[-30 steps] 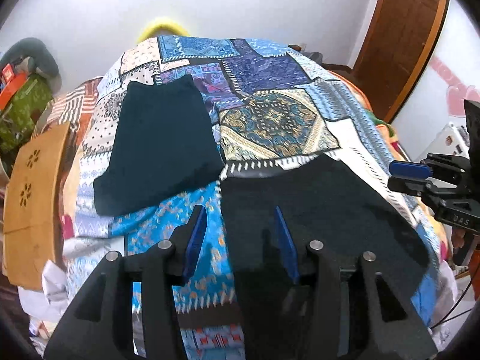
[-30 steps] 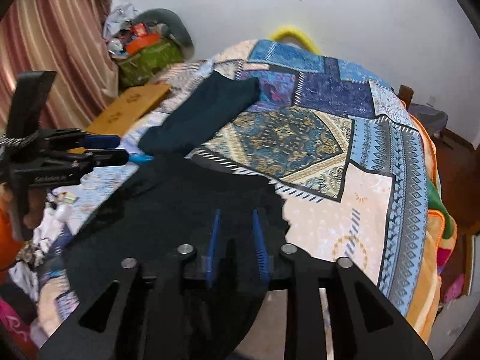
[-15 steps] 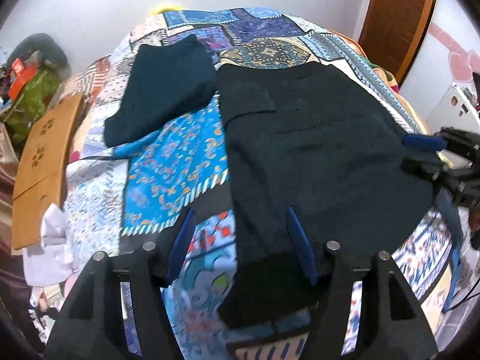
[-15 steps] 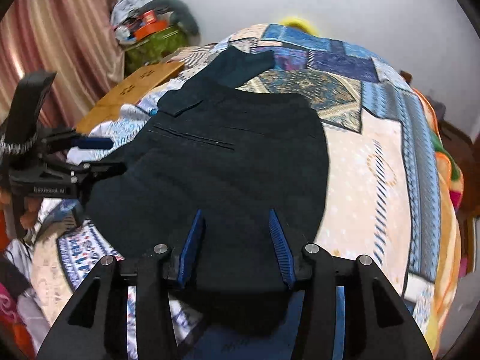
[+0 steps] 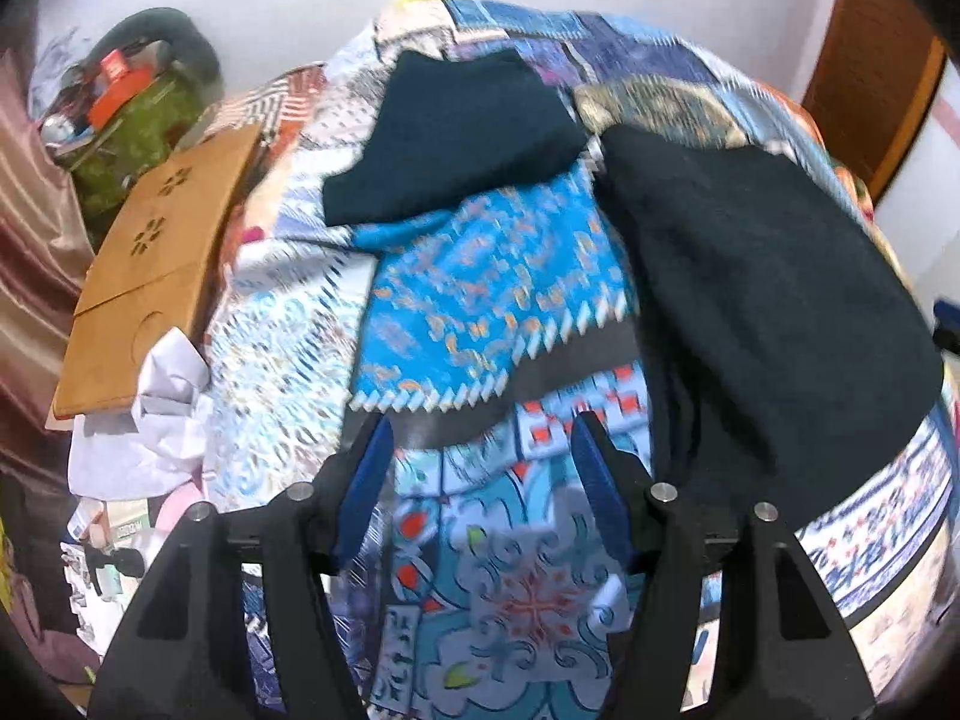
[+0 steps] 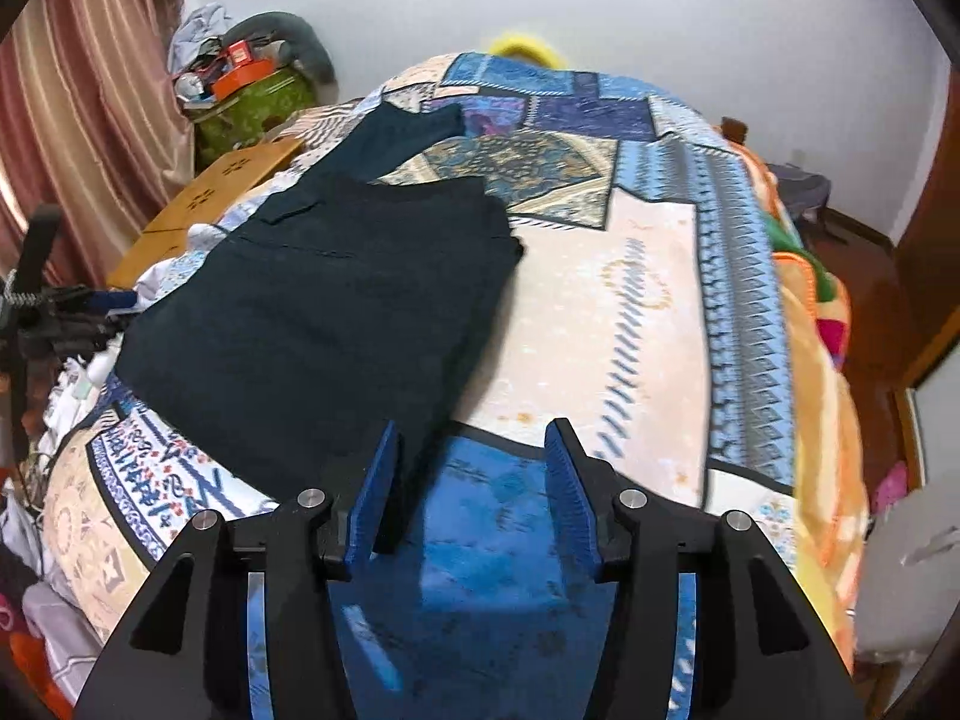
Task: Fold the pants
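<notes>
No legible text, label, brand or number appears in either wrist view; printed marks are too blurred to read.

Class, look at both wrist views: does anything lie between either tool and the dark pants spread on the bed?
Nothing visible does. Only bare patterned bedspread lies between each open tool, left and right, and the pants. The other folded dark garment lies farther back.

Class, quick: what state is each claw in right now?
Left claw: open, just opening, nothing between its pads.
Right claw: open, just opening, holding nothing; the pants lie released.
</notes>
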A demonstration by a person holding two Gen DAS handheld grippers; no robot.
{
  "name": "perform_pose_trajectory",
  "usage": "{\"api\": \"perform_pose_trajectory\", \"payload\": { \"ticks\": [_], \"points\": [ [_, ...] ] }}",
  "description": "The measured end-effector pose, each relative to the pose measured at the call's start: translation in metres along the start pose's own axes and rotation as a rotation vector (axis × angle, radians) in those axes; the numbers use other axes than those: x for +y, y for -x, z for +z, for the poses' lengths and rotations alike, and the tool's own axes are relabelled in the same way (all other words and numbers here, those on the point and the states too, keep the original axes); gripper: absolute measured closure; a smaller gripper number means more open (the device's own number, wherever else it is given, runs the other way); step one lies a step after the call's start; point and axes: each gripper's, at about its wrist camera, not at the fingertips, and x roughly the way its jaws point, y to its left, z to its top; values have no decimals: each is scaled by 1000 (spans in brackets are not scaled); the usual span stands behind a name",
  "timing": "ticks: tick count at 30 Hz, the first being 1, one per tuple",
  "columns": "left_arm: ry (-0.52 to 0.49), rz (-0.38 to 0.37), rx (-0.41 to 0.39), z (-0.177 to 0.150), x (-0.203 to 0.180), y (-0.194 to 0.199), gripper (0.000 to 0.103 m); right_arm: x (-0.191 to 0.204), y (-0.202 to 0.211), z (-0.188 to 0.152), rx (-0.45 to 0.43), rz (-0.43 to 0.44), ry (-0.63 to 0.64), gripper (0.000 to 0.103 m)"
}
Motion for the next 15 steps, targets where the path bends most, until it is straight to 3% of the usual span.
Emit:
{"api": "perform_pose_trajectory", "payload": {
  "ticks": [2, 4, 6, 9, 15],
  "points": [
    [-1, 14, -28, 10, 2, 7, 39, -5, 3, 5, -5, -29, -9, 56],
    [-3, 7, -56, 22, -1, 14, 30, -11, 6, 12, -21, -8, -41, 56],
    [-5, -34, -84, 35, -7, 19, 19, -14, 6, 20, -34, 22, -74, 52],
    [-14, -113, -95, 53, -21, 18, 13, -14, -1, 27, -43, 50, -96, 39],
    [-39, -262, 38, 73, -57, -24, 13, -16, -41, 36, 57, 161, -171, 37]
  ]
}}
